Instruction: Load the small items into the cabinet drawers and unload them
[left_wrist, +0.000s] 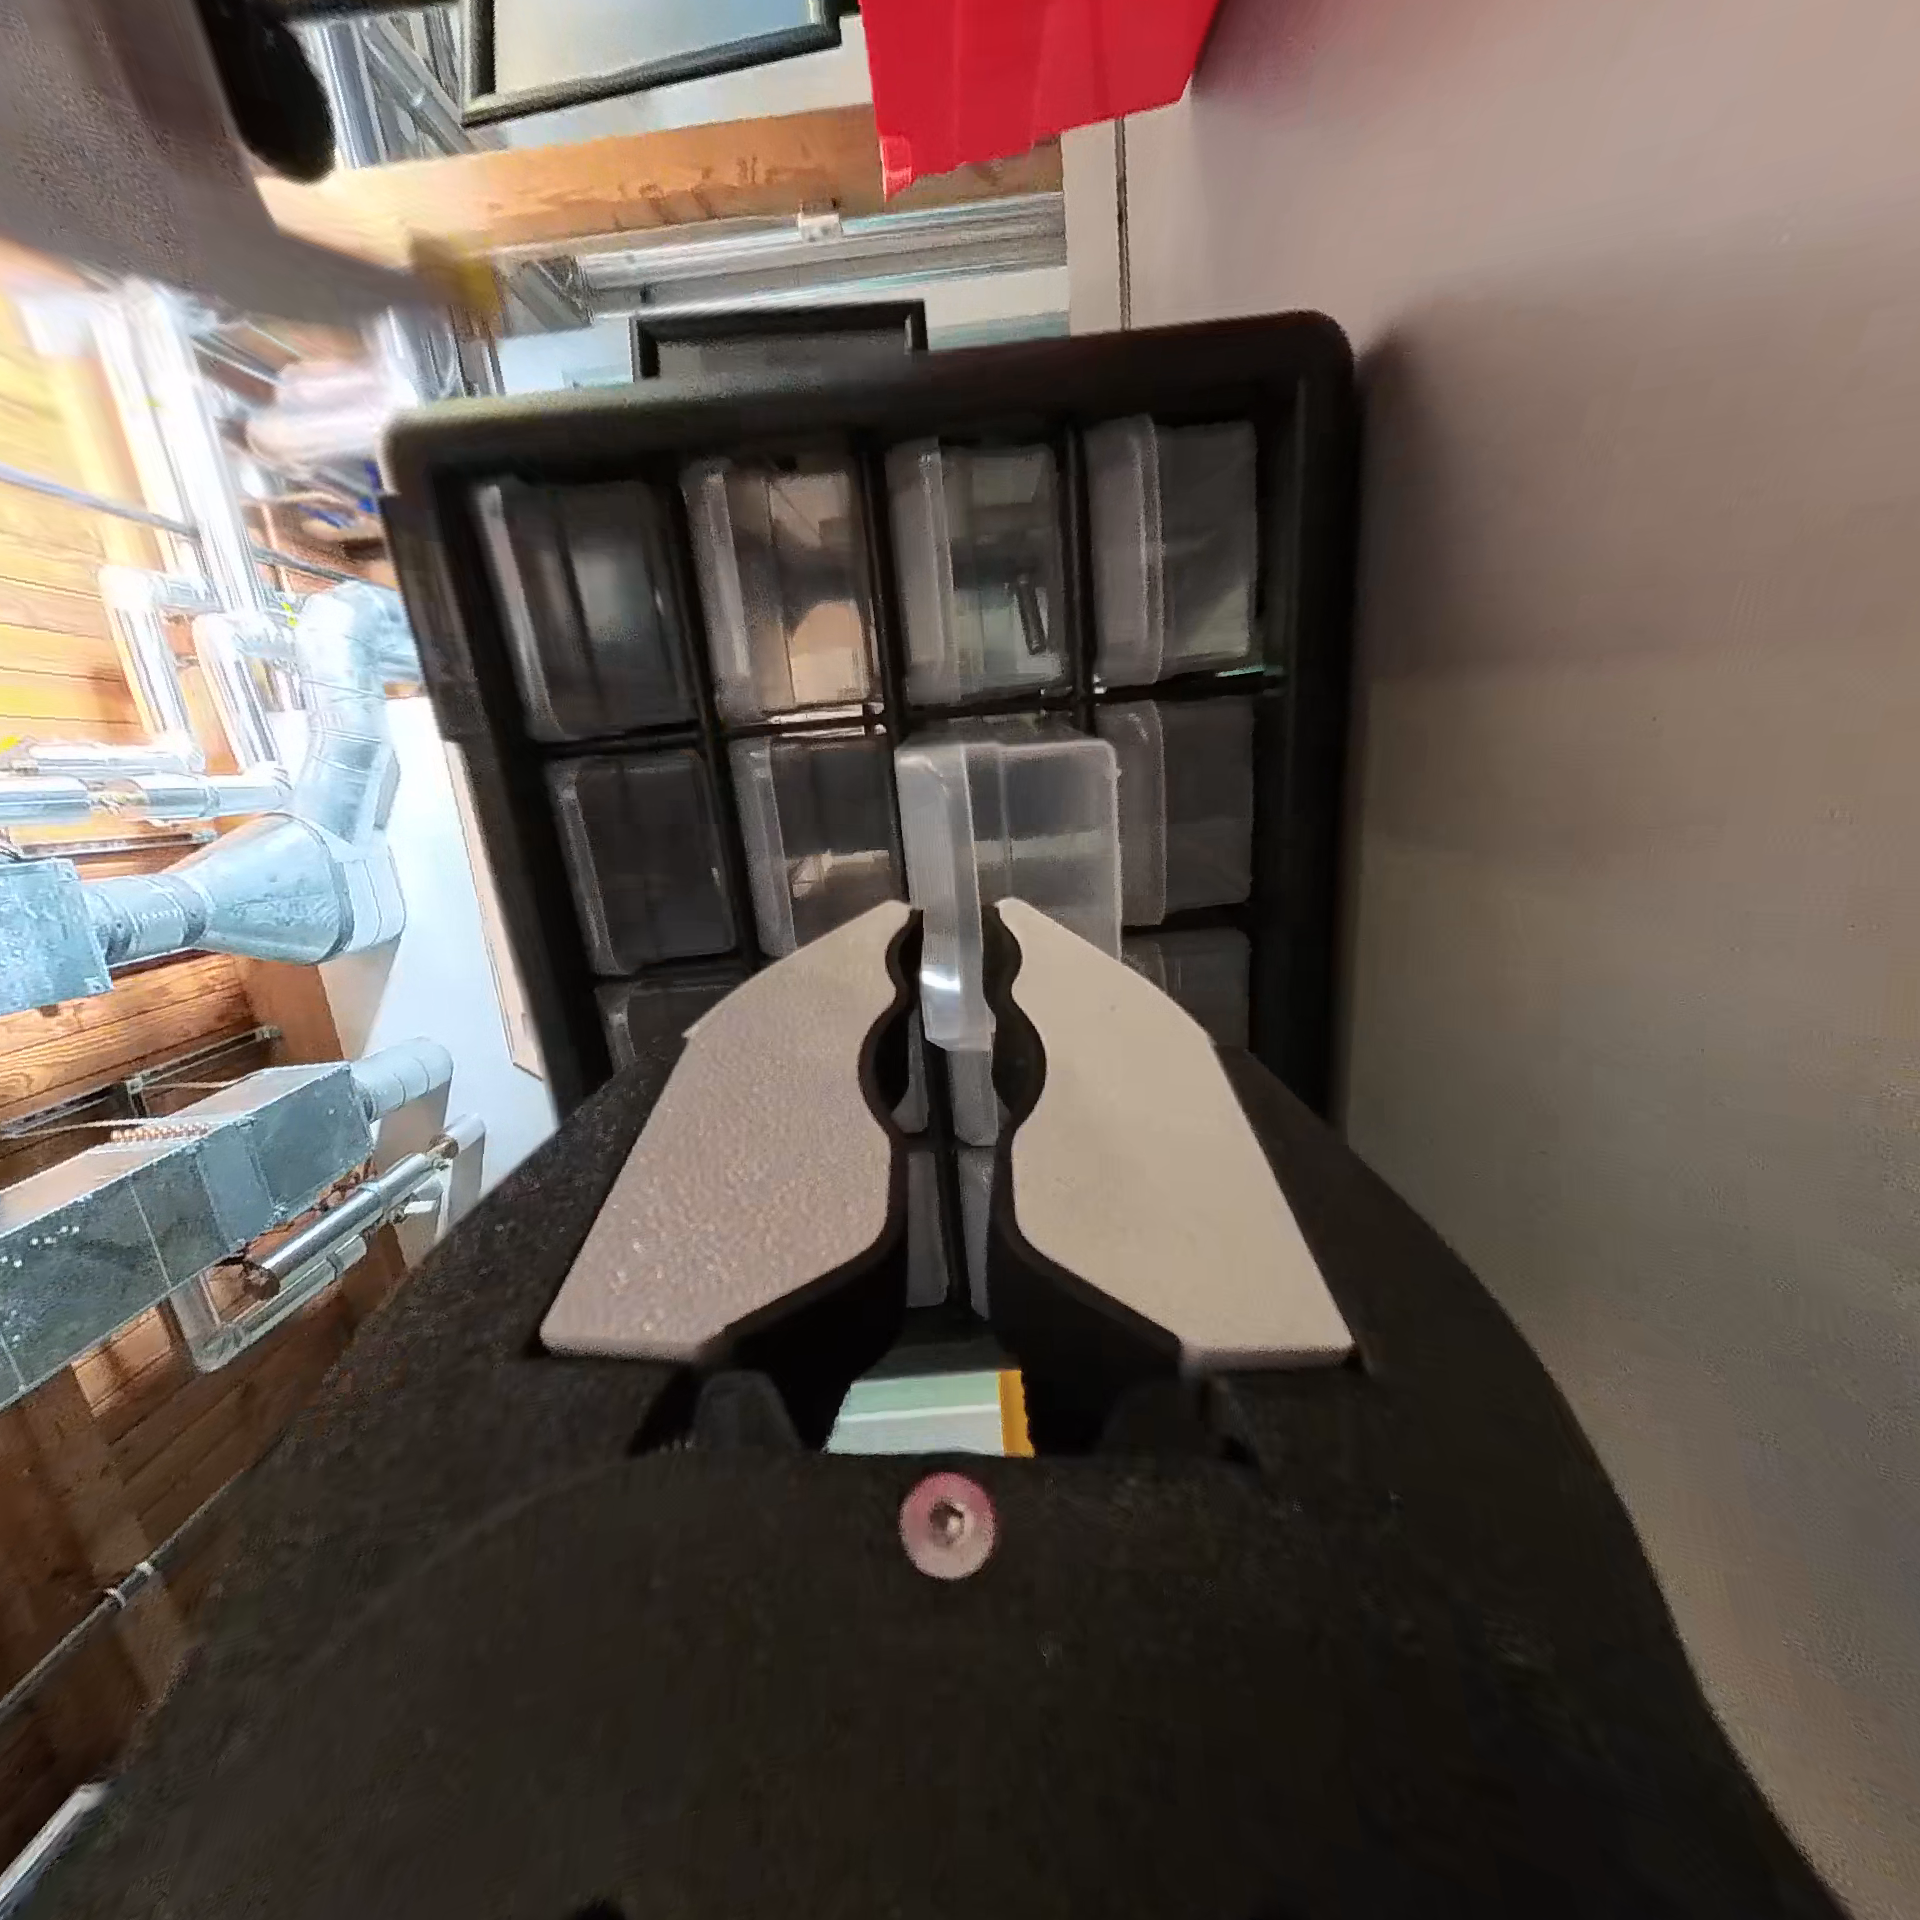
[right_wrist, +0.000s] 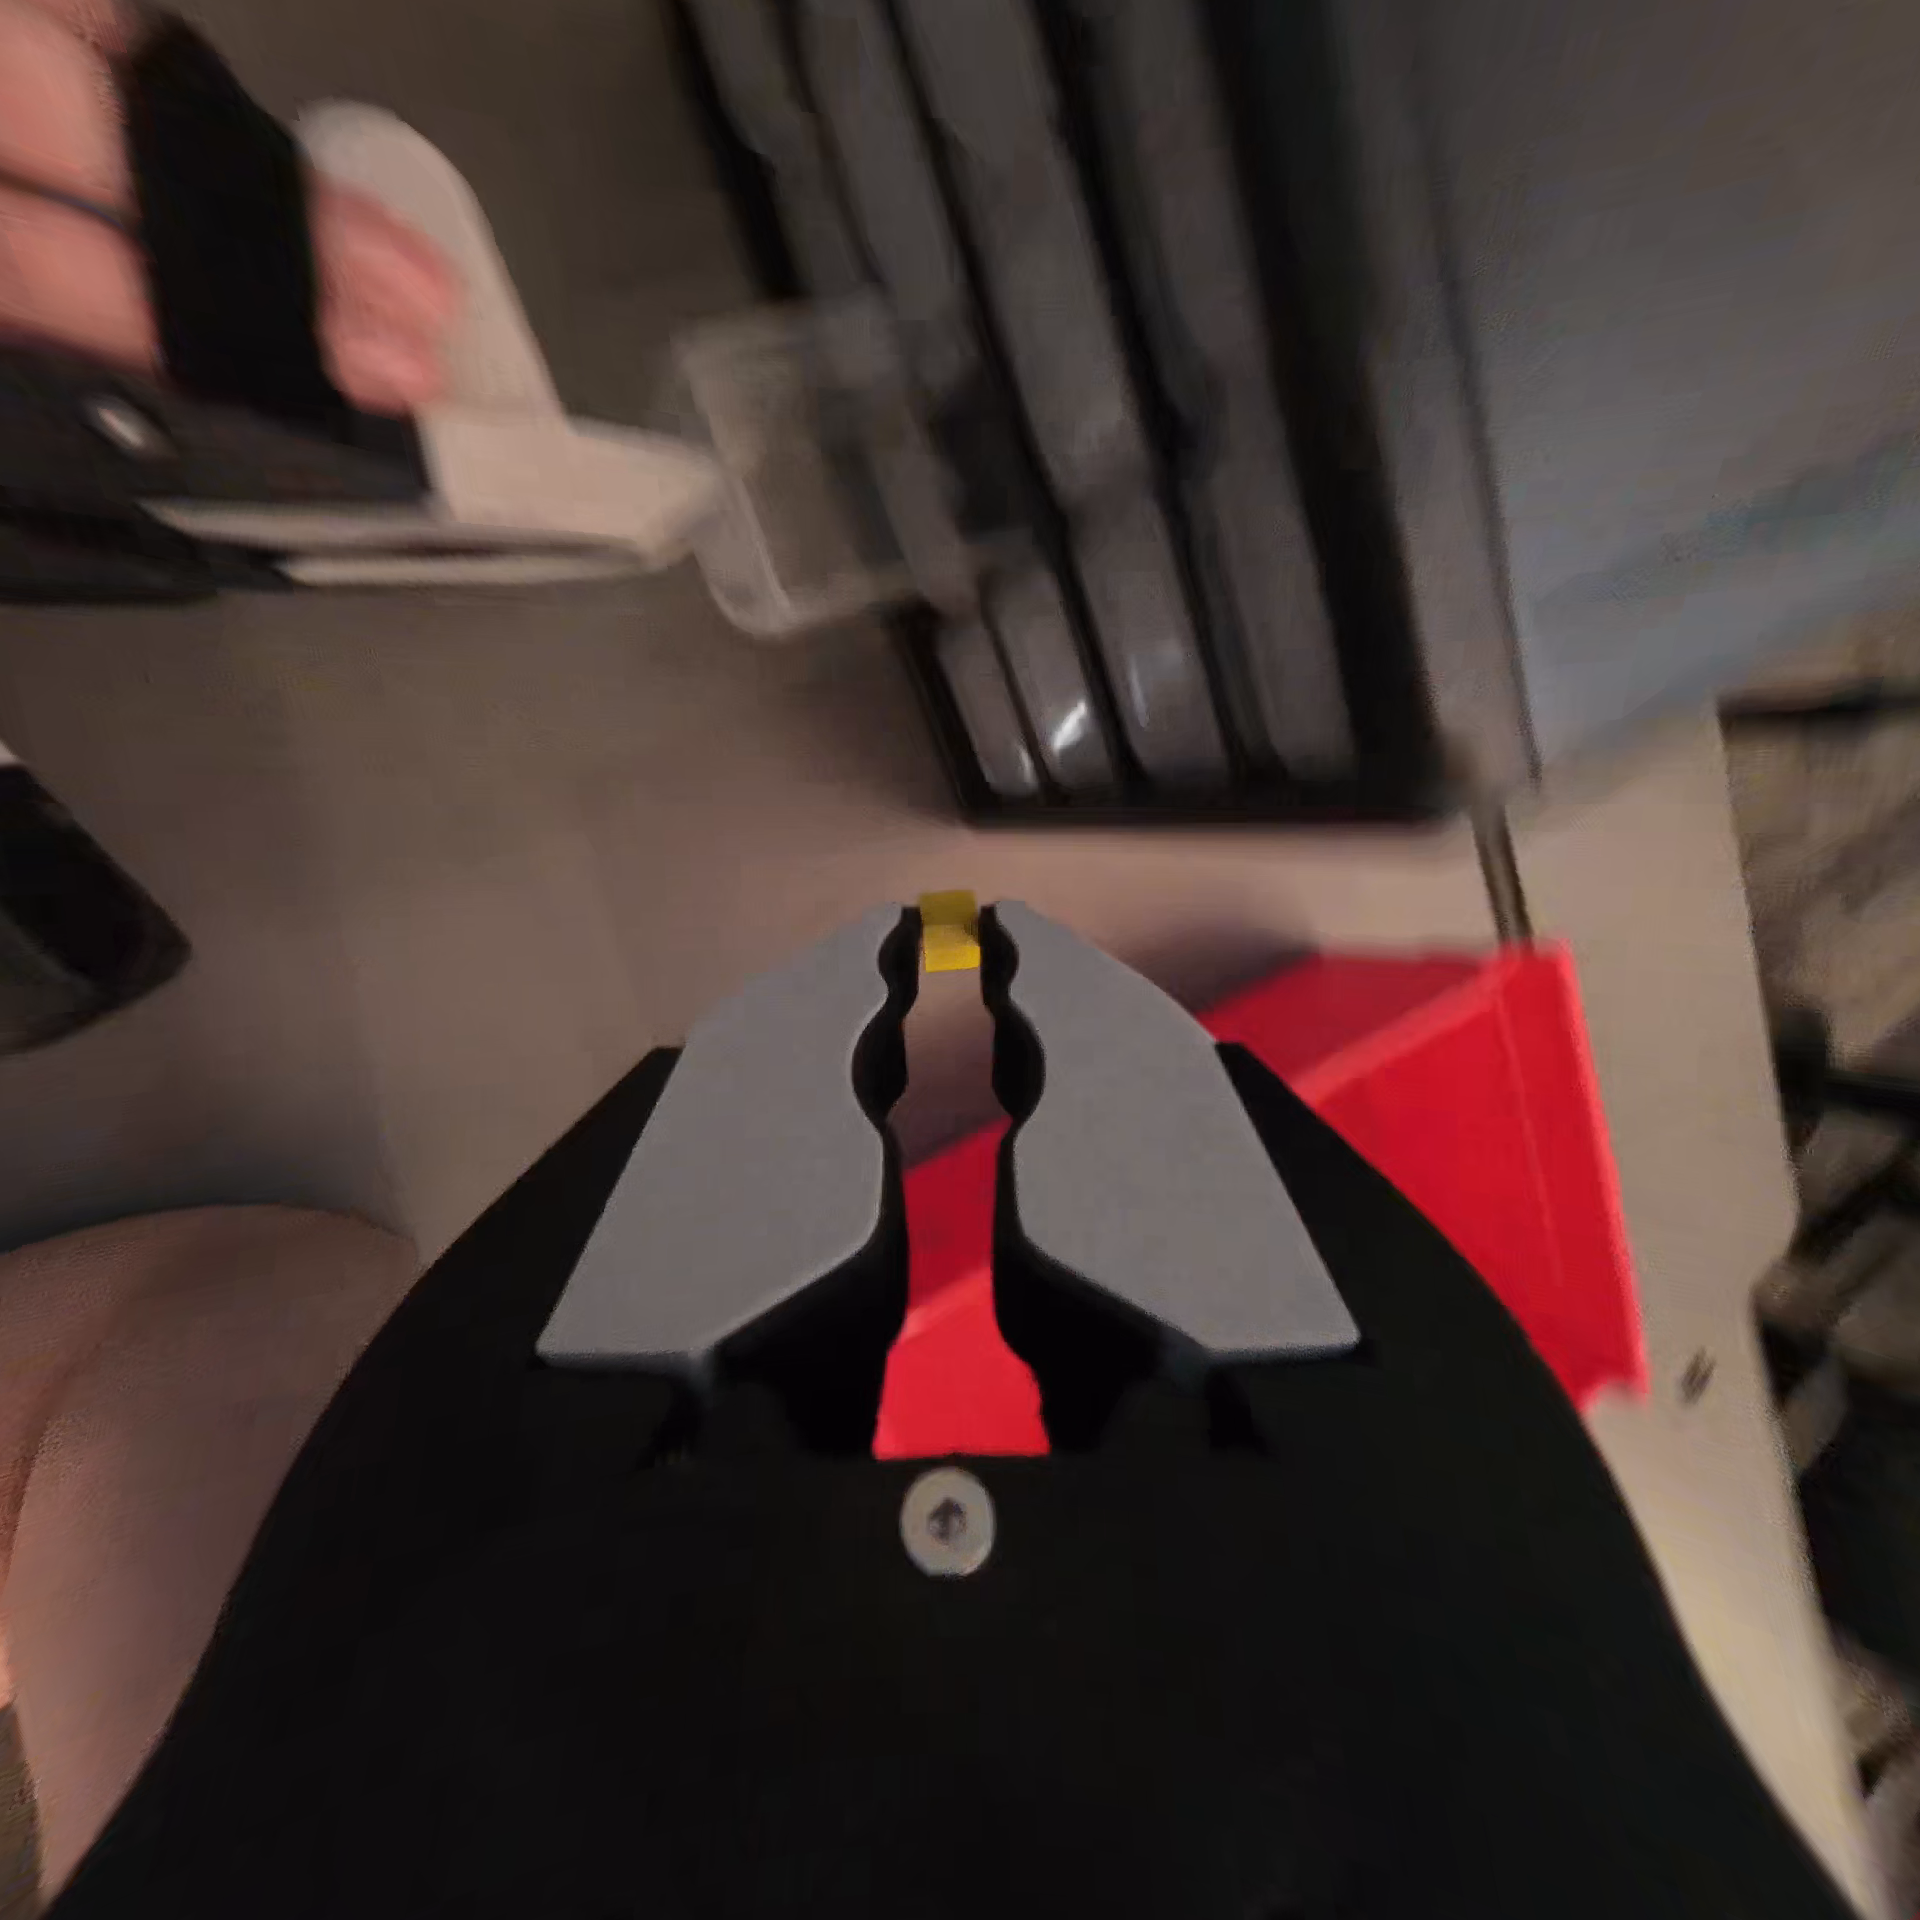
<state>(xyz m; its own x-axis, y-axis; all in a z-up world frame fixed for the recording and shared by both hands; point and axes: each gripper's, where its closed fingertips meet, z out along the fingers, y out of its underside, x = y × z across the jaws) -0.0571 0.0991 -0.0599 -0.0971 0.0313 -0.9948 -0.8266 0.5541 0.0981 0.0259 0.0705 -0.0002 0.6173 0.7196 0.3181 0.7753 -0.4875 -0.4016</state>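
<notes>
Left wrist view: left gripper jaws clamped on clear drawer handle, drawer part-out of cabinet; right gripper jaws pinch yellow item, next likely drop into drawer ahead-left.

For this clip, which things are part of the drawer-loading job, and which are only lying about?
In the job:
- black cabinet of clear drawers
- pulled-out drawer, its handle pinched in the left tongs
- small yellow piece held in the right tongs
- red bin, probably the parts supply

Lying about:
- metal ducts
- wooden beams
- grey table
</notes>
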